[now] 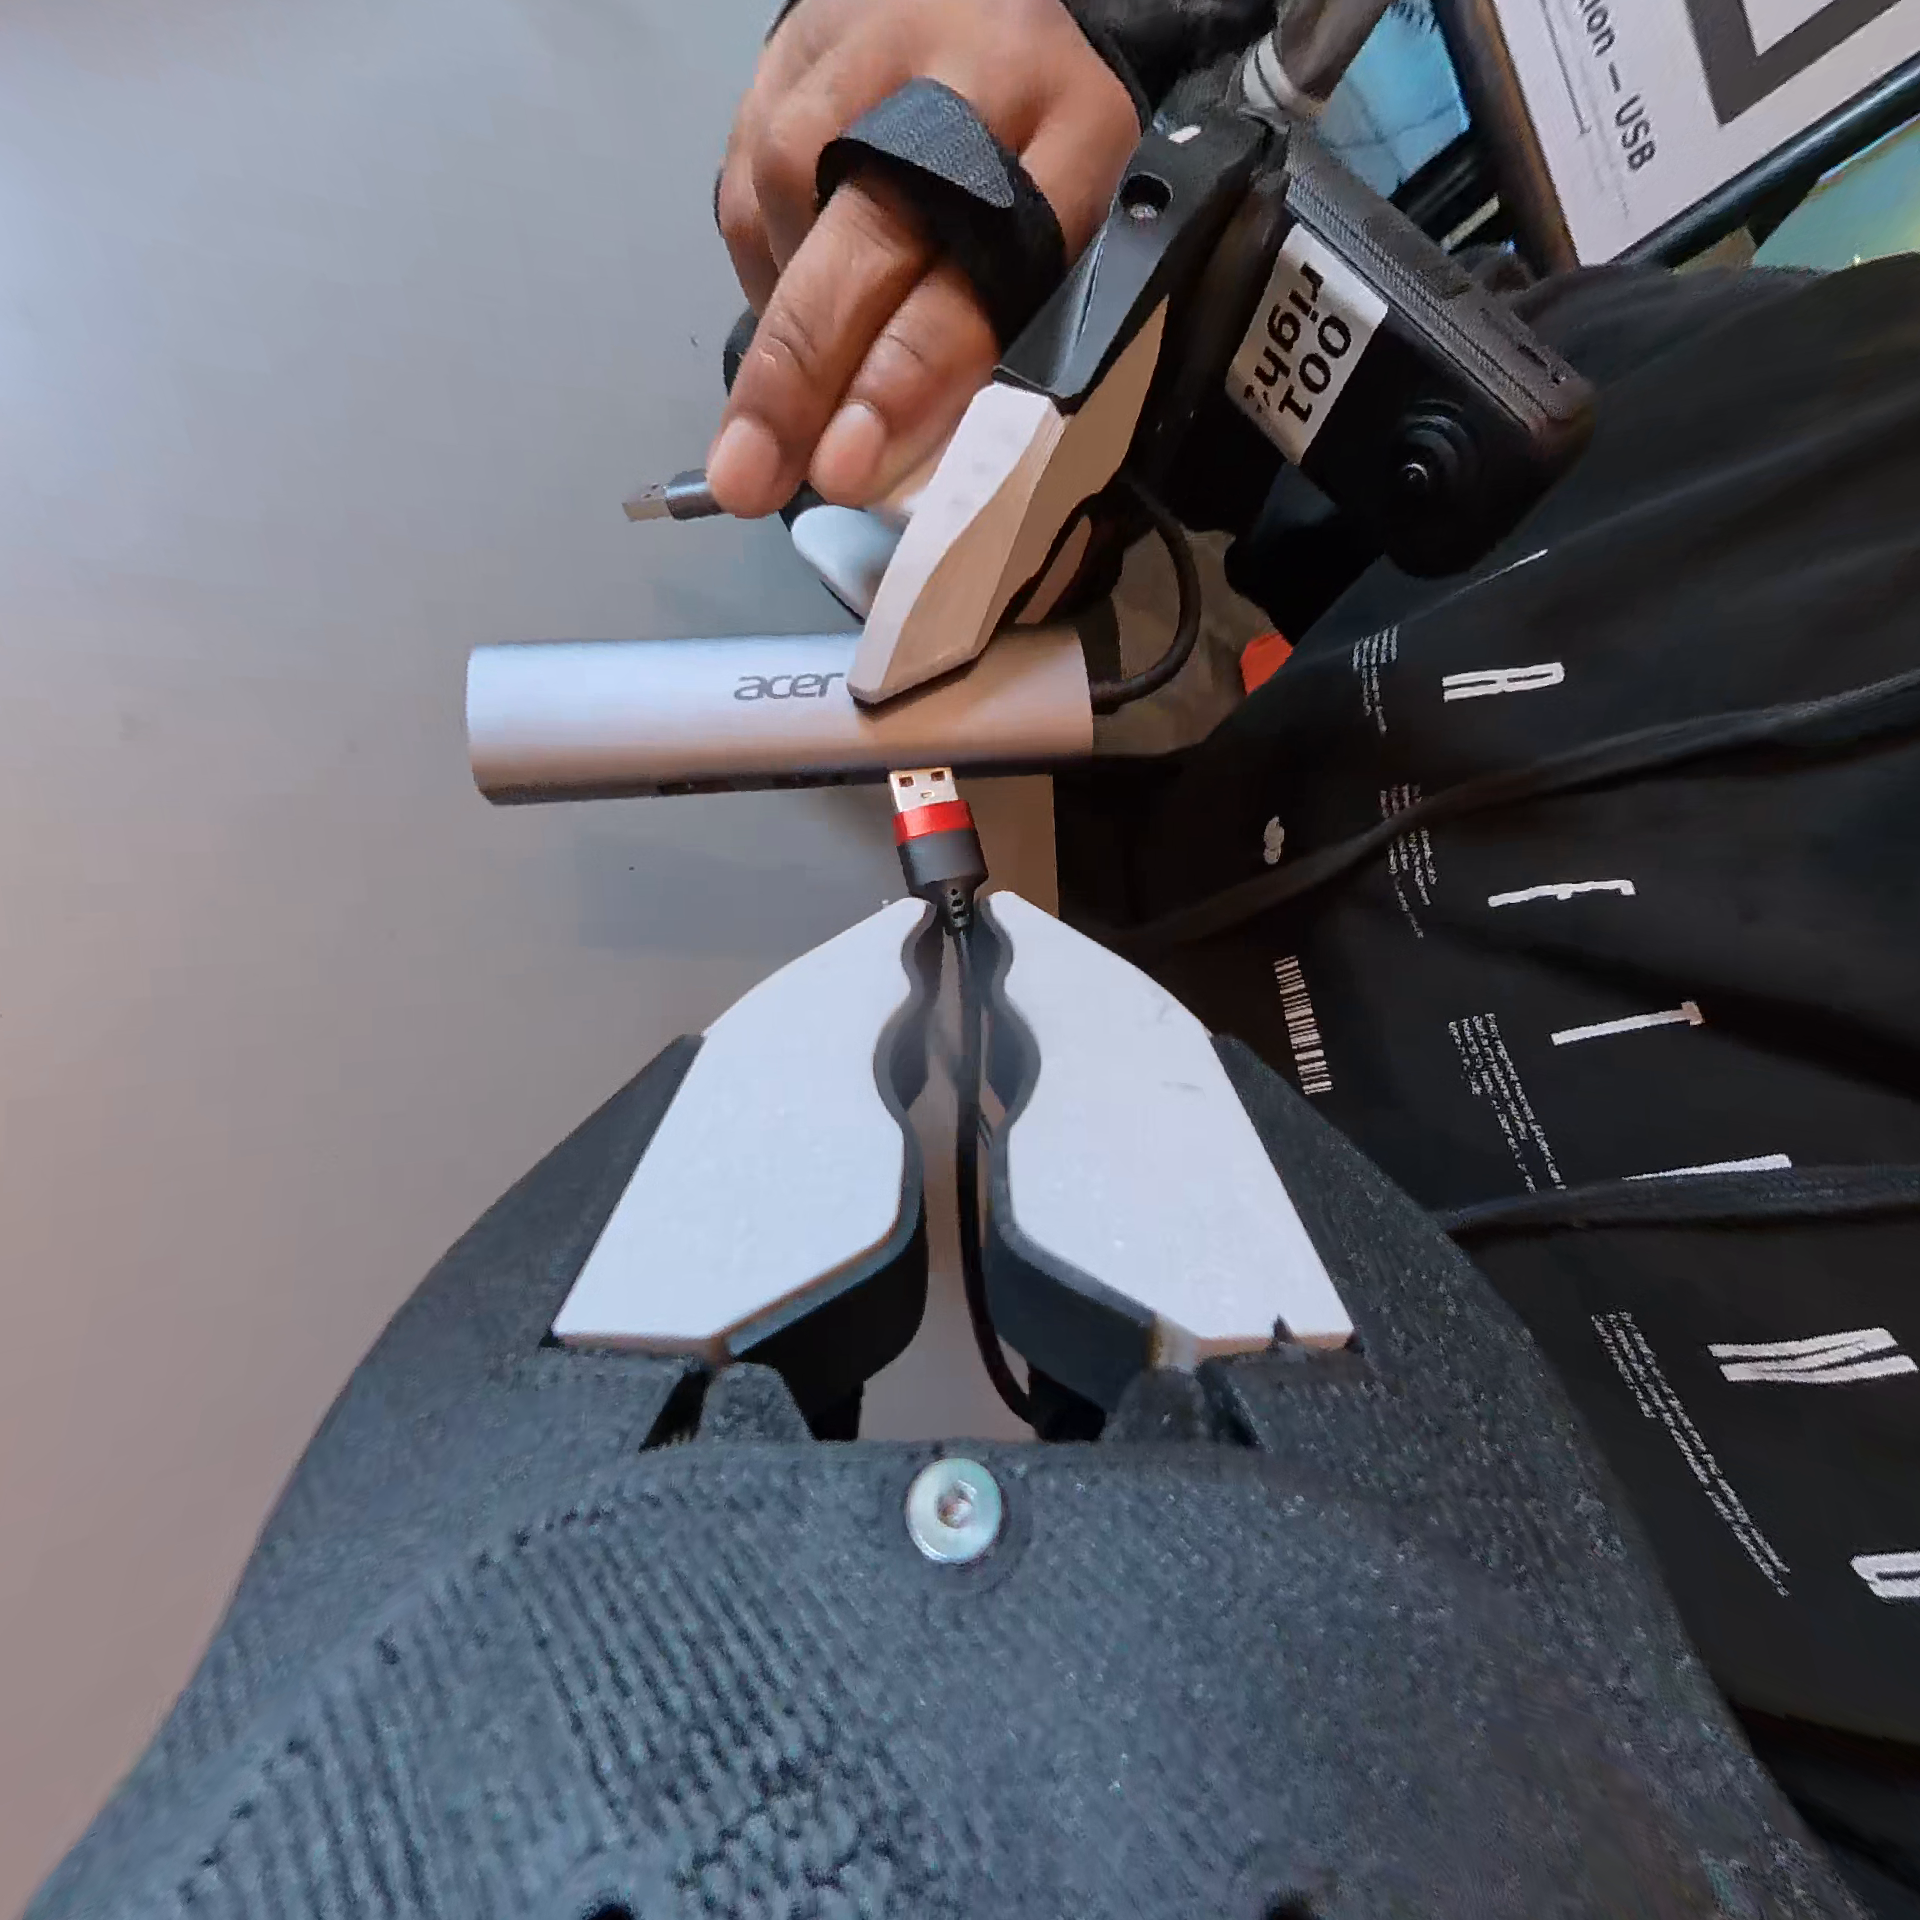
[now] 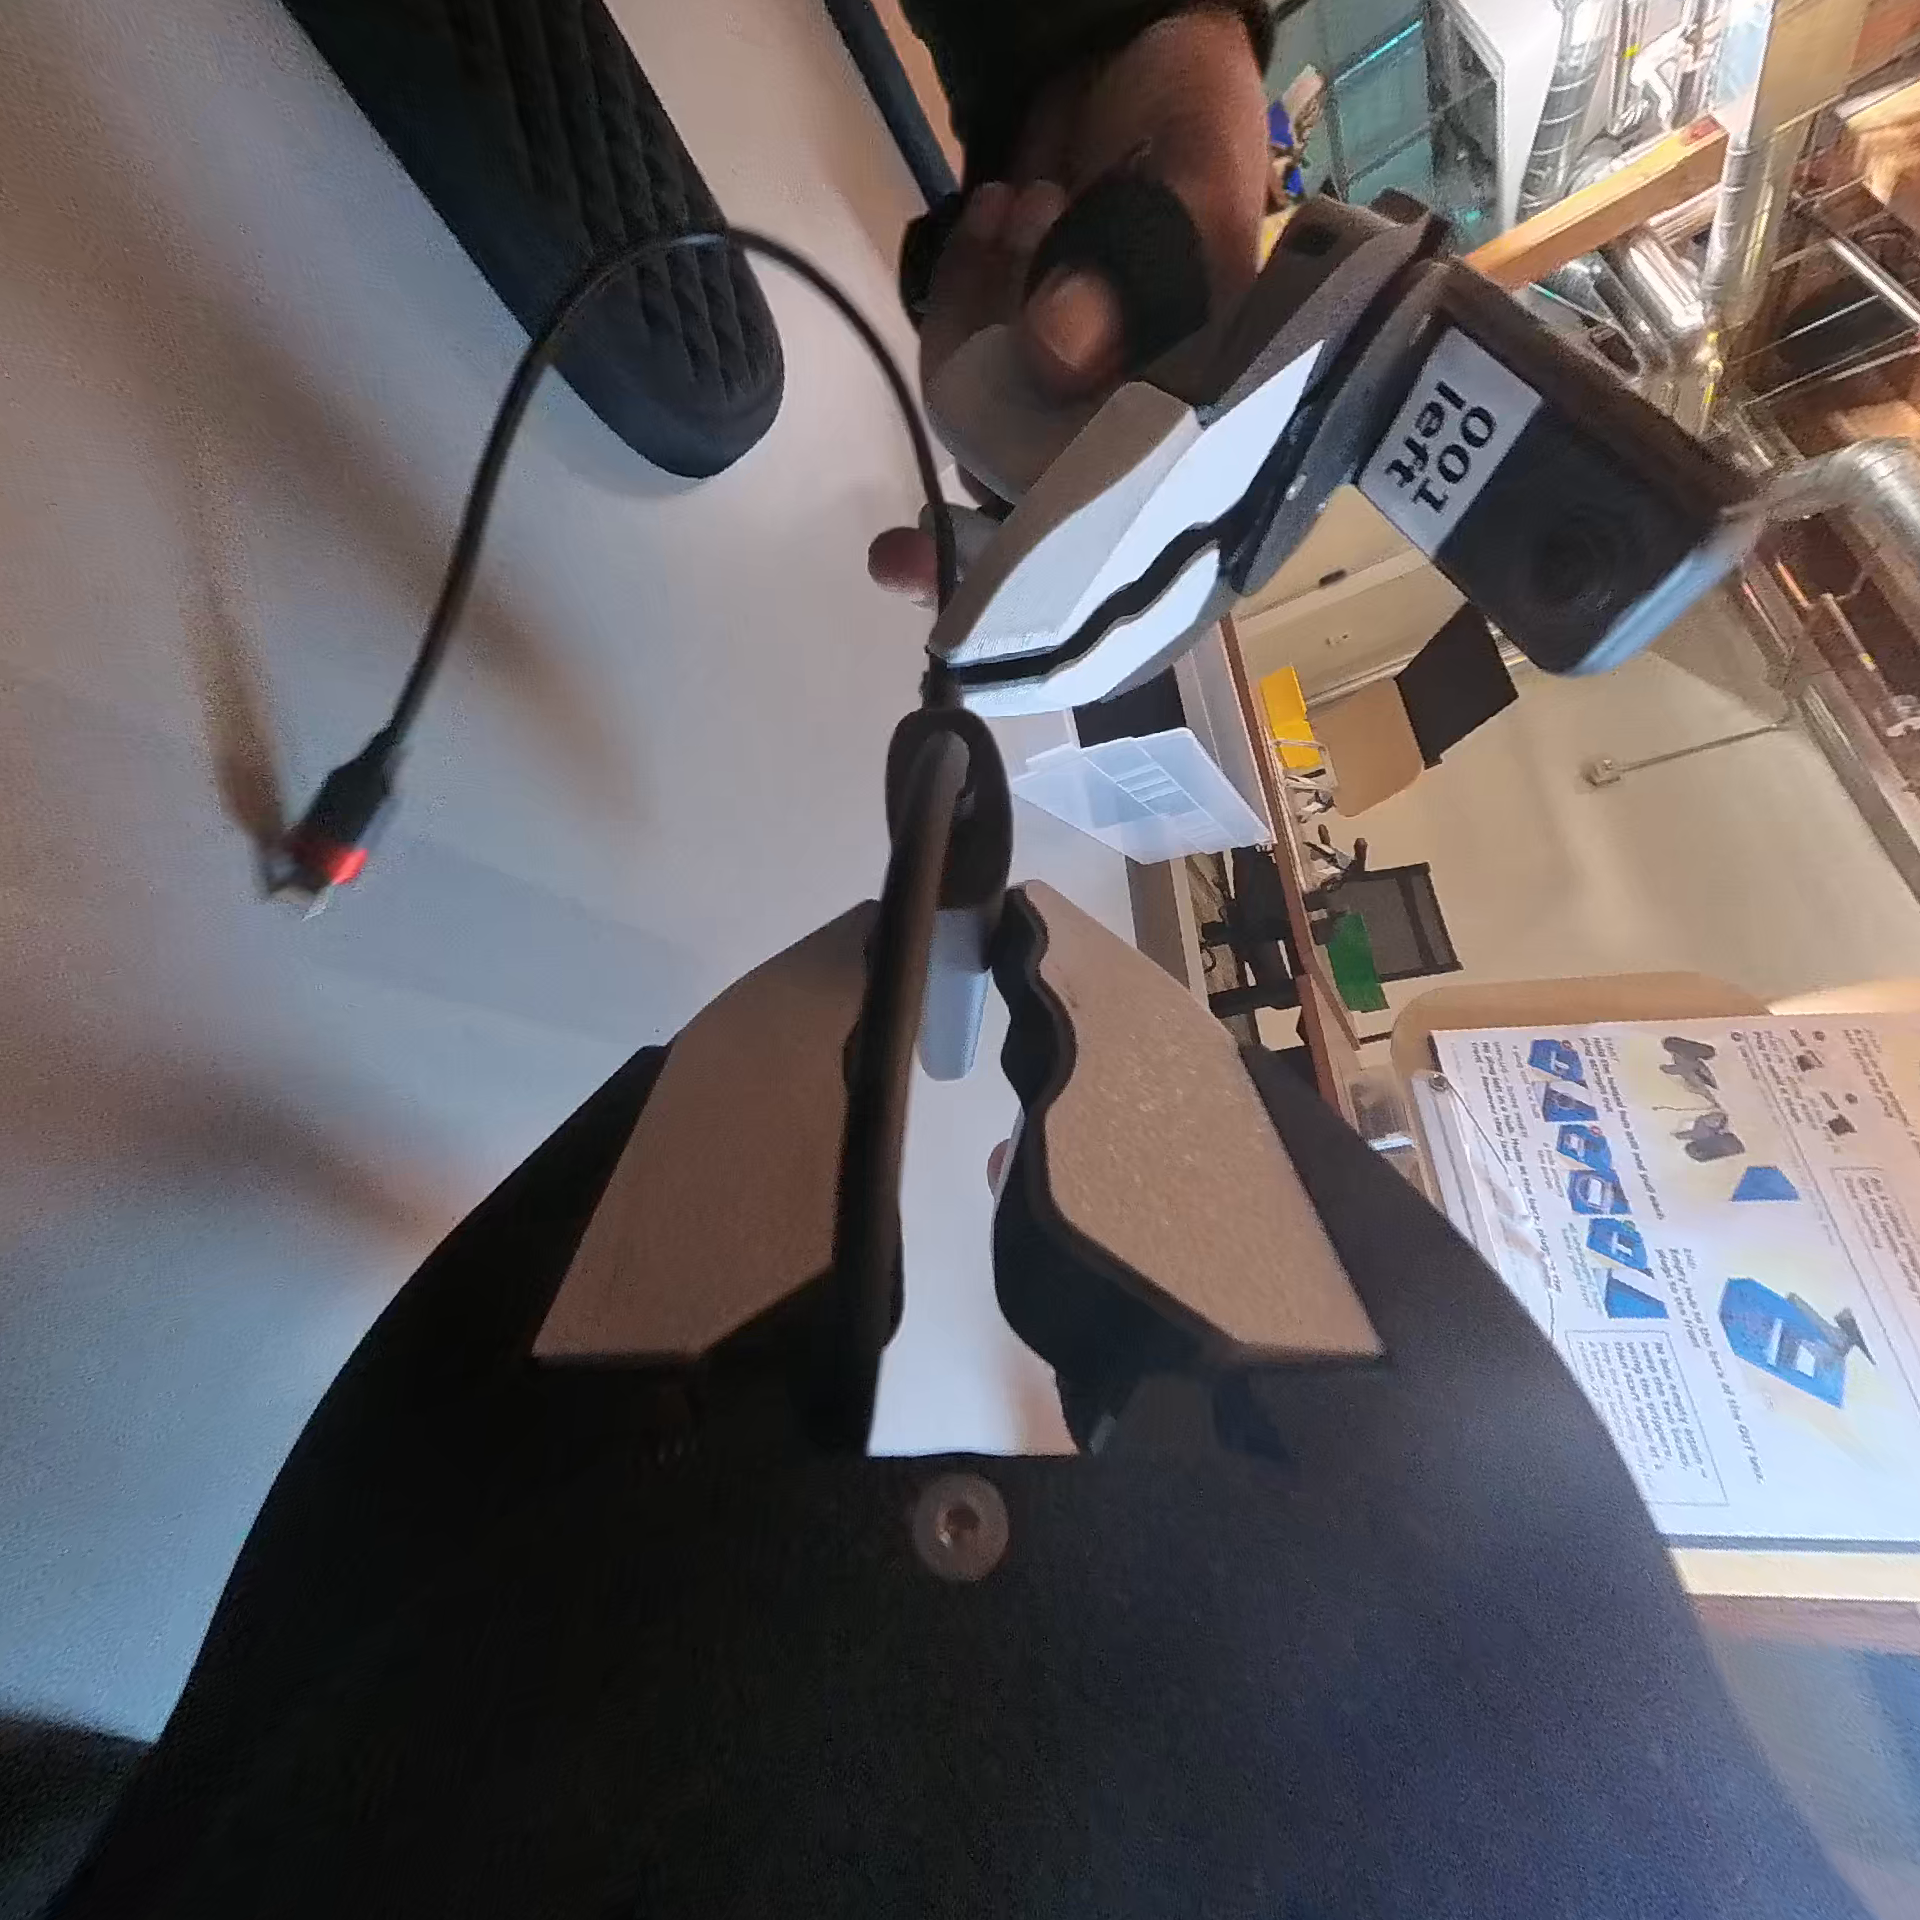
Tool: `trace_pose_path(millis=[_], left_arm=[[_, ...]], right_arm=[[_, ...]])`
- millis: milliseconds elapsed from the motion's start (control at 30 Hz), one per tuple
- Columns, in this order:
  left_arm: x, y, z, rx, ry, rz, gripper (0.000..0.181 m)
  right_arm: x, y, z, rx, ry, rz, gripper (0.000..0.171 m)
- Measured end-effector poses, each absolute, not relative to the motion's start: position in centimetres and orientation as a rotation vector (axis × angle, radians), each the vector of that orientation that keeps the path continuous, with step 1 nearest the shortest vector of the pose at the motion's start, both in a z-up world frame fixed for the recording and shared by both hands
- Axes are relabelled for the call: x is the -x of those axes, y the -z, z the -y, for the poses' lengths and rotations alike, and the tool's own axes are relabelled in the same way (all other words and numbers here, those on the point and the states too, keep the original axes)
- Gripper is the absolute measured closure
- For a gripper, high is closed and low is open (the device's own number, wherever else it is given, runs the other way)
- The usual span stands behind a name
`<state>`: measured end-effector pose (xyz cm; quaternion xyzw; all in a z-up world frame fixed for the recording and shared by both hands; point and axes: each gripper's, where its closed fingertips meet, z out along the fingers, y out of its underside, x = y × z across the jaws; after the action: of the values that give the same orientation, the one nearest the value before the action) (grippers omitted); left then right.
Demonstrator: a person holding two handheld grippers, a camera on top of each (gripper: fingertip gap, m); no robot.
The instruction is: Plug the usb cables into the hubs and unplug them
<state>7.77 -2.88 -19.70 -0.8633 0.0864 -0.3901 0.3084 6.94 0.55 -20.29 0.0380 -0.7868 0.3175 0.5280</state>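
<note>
Surface: a plain pale grey table [image 1: 260, 416] filled the left side of both views; its right edge ran behind the hub.
Room: in the right wrist view a clear plastic compartment box [image 2: 1138, 795] lay near the table's far edge, an instruction sheet [image 2: 1683, 1268] at right, shelving and metal ducts beyond.
Hub: a slim silver-grey bar [image 1: 644, 717] with rounded ends, held level above the table near its right edge, ports on its lower side.
Hub lead: its own grey USB plug [image 1: 665, 499] stuck out to the left under a person's hand [image 1: 883, 260].
Cable: black cord, red-banded metal USB plug [image 1: 928, 805], tip touching the hub's underside; whether it was seated I could not tell.
Left gripper [image 1: 956, 914]: jaws pinched on the cable just behind the plug.
Right gripper [image 2: 945, 966]: jaws clamped on the hub's end.
</note>
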Motion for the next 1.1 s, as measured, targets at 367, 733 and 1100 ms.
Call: trace_pose_path(millis=[367, 733, 1100], left_arm=[[-7.6, 21.1, 2.6, 2.331, 0.633, -0.463, 0.173], [-7.7, 21.5, 3.5, 2.513, 0.705, -0.428, 0.176], [-8.7, 21.2, 3.6, 2.434, 0.845, -0.388, 0.175]], right_arm=[[-6.7, 19.4, -0.5, -0.069, -0.761, 1.855, 0.154], [-6.6, 21.2, 0.3, -0.087, -0.723, 1.935, 0.154], [-7.5, 19.7, 0.4, -0.059, -0.828, 1.898, 0.154]])
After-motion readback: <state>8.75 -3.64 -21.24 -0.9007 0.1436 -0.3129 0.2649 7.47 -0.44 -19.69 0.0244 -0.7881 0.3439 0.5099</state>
